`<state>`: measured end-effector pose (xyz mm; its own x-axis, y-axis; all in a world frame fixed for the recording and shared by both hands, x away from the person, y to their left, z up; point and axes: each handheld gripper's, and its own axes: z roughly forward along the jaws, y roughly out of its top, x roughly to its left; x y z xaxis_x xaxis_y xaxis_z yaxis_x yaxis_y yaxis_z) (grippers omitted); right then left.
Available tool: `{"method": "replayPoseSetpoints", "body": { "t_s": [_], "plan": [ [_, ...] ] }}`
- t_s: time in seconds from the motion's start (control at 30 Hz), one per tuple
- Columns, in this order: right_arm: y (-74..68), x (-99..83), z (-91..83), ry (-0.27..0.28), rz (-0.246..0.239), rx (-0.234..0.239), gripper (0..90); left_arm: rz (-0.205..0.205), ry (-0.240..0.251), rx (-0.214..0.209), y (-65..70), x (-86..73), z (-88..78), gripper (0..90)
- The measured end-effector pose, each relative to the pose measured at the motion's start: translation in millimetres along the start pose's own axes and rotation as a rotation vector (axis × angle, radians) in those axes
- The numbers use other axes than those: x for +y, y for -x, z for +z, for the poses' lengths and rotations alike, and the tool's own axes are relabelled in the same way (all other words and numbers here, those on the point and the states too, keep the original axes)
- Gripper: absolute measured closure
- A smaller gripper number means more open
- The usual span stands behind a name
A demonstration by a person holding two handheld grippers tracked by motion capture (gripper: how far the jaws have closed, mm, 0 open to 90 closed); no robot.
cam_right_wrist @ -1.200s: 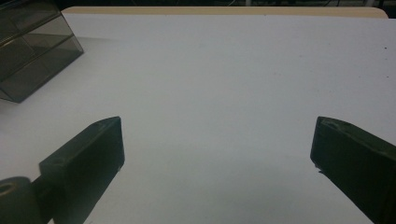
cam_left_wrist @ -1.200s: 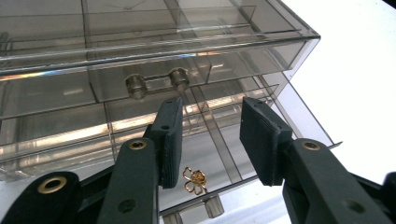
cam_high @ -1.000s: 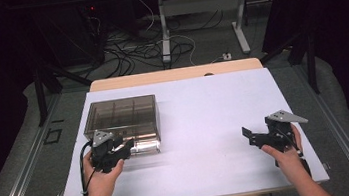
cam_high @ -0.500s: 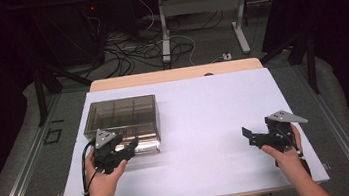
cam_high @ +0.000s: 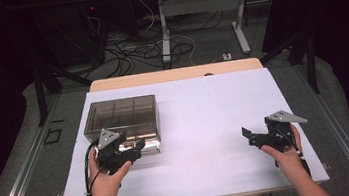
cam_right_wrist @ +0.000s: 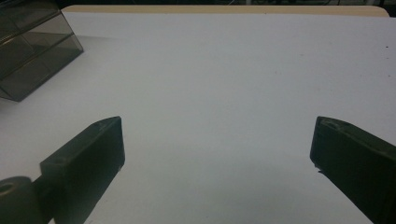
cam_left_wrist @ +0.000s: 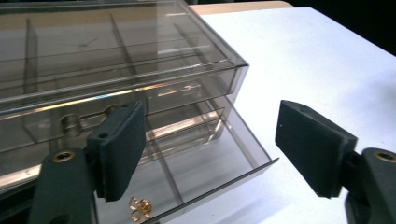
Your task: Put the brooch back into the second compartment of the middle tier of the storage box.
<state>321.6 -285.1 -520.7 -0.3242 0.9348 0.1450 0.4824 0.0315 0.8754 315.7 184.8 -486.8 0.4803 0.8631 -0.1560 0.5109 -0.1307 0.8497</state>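
Observation:
A smoky clear drawer box (cam_high: 120, 115) stands on the left of the white table (cam_high: 200, 115). In the left gripper view its bottom drawer (cam_left_wrist: 205, 172) is pulled out, with a few small gold pieces (cam_left_wrist: 140, 208) lying in it near the front. My left gripper (cam_high: 136, 150) sits just in front of that drawer. Its jaws have just been opening and now stand wide apart (cam_left_wrist: 210, 144), with the pads touching nothing. My right gripper (cam_high: 248, 138) hovers open over bare table at the right (cam_right_wrist: 215, 154), far from the box.
A corner of the drawer box (cam_right_wrist: 28, 46) shows at the top left of the right gripper view. The table's wooden far edge (cam_high: 174, 74) lies behind the white sheet. Cables and desk legs (cam_high: 164, 33) are on the floor beyond.
The left gripper's jaws stand wider apart than before, and the hand has shifted only slightly. The right hand and its gripper have not moved.

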Motion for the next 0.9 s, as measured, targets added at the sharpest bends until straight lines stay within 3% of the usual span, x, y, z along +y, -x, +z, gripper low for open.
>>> {"method": "replayPoseSetpoints", "body": {
  "t_s": [0.3,0.4,0.53,0.67,0.9],
  "plan": [
    [0.3,-0.3,0.6,0.002,-0.009,-0.004,2.8,0.027,0.009,-0.032,10.5,1.4,-0.1,22.7],
    [0.2,-0.3,0.6,-0.001,-0.011,-0.004,2.7,0.032,0.014,-0.078,18.8,2.7,-0.5,22.7],
    [0.2,-0.5,0.7,-0.006,-0.014,0.003,2.7,0.067,0.025,-0.104,28.3,3.3,-0.2,22.7],
    [0.1,-0.7,1.2,-0.004,-0.013,0.001,2.8,0.069,0.021,-0.144,36.3,2.6,0.8,22.7],
    [-0.4,-1.0,1.7,0.0,-0.011,-0.001,2.8,0.091,0.012,-0.18,47.3,-2.6,5.5,21.1]
  ]
}}
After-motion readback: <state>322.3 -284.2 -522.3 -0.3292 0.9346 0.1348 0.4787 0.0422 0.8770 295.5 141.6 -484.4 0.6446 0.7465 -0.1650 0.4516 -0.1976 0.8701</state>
